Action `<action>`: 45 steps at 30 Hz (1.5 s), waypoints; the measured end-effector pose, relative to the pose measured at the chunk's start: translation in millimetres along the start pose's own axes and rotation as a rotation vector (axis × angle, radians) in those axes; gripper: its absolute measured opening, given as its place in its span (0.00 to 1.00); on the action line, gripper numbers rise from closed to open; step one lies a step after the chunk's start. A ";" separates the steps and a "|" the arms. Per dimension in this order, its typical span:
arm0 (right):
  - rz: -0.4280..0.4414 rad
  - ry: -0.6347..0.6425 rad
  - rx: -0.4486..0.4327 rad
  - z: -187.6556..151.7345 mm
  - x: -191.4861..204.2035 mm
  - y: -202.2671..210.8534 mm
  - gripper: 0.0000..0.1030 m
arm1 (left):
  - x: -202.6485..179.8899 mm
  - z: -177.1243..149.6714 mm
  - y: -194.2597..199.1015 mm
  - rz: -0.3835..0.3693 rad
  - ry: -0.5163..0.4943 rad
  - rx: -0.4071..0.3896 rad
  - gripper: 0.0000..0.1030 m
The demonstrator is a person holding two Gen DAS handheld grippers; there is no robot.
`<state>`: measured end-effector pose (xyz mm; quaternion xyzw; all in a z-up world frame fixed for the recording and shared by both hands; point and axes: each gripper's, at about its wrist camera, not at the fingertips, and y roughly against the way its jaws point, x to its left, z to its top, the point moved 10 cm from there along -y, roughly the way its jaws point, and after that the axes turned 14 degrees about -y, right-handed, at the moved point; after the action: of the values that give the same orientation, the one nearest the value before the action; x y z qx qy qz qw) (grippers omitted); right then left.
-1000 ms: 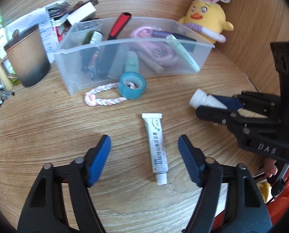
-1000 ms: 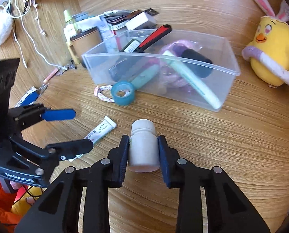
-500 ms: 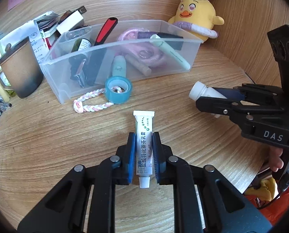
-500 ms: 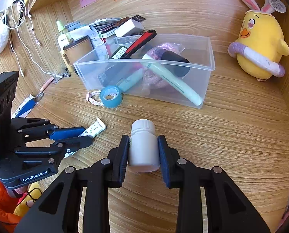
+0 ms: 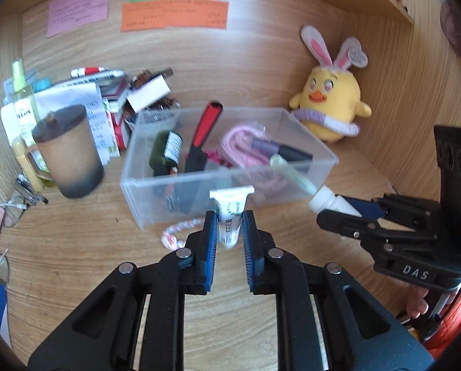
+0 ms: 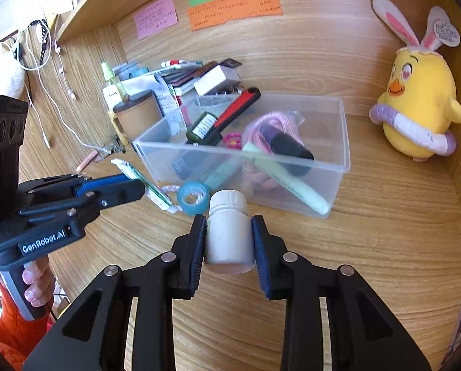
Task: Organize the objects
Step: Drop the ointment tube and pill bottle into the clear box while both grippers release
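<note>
My left gripper is shut on a small white ointment tube and holds it in the air in front of the clear plastic bin. In the right wrist view the left gripper holds the tube tilted, left of the bin. My right gripper is shut on a white pill bottle, held upright above the desk before the bin. The bottle also shows in the left wrist view. The bin holds a red-handled tool, a green tube, a pink cable and a dark bottle.
A blue tape roll and a braided rope loop lie on the desk in front of the bin. A brown lidded cup and a pile of boxes stand left. A yellow plush chick sits at the right corner.
My left gripper closed on the ointment tube and lifted it off the desk toward the bin. My right gripper kept the bottle and rose slightly closer to the bin.
</note>
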<state>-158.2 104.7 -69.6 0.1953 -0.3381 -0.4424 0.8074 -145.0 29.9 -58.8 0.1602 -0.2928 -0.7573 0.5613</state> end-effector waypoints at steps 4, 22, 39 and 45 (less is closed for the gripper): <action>0.006 0.014 -0.036 17.3 9.1 1.3 0.26 | 15.1 20.0 14.7 0.025 0.018 -0.062 0.09; -0.043 0.085 -0.107 77.2 19.7 -10.1 0.26 | 33.0 -53.8 -39.8 0.043 -0.029 0.206 0.28; -0.080 0.095 0.043 76.6 18.3 -79.8 0.26 | 19.7 -75.4 -41.0 0.012 -0.072 0.239 0.15; -0.092 0.096 0.084 68.4 16.0 -95.7 0.26 | 21.4 -48.8 -9.5 0.019 -0.053 0.134 0.15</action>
<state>-257.0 39.1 -74.9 0.2654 -0.3081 -0.4547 0.7924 -131.1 -1.3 -100.7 0.1745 -0.3592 -0.7347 0.5484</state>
